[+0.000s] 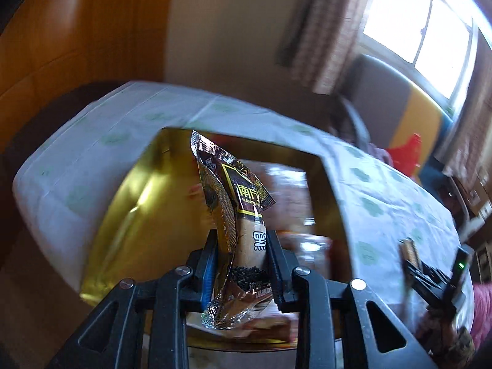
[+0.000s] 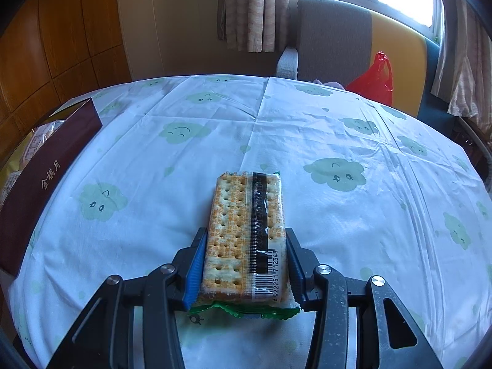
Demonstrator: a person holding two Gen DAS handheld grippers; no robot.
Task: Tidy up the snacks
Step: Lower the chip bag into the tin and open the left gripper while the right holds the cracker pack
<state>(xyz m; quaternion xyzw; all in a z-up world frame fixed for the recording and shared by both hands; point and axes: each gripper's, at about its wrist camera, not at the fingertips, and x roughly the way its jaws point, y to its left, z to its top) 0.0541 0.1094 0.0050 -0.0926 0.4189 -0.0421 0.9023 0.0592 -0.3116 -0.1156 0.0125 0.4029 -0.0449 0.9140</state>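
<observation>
While each claw grips a snack, left claw (image 1: 241,259) sachet (image 1: 236,212), right claw (image 2: 244,261) crackers (image 2: 246,230), box (image 2: 46,169) beside.

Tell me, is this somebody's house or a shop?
Most likely a home, perhaps a dining room. There is a round table with a cloud-print tablecloth, a window with curtains, an upholstered chair pushed up to the table, and wooden cabinets along the wall.
</observation>
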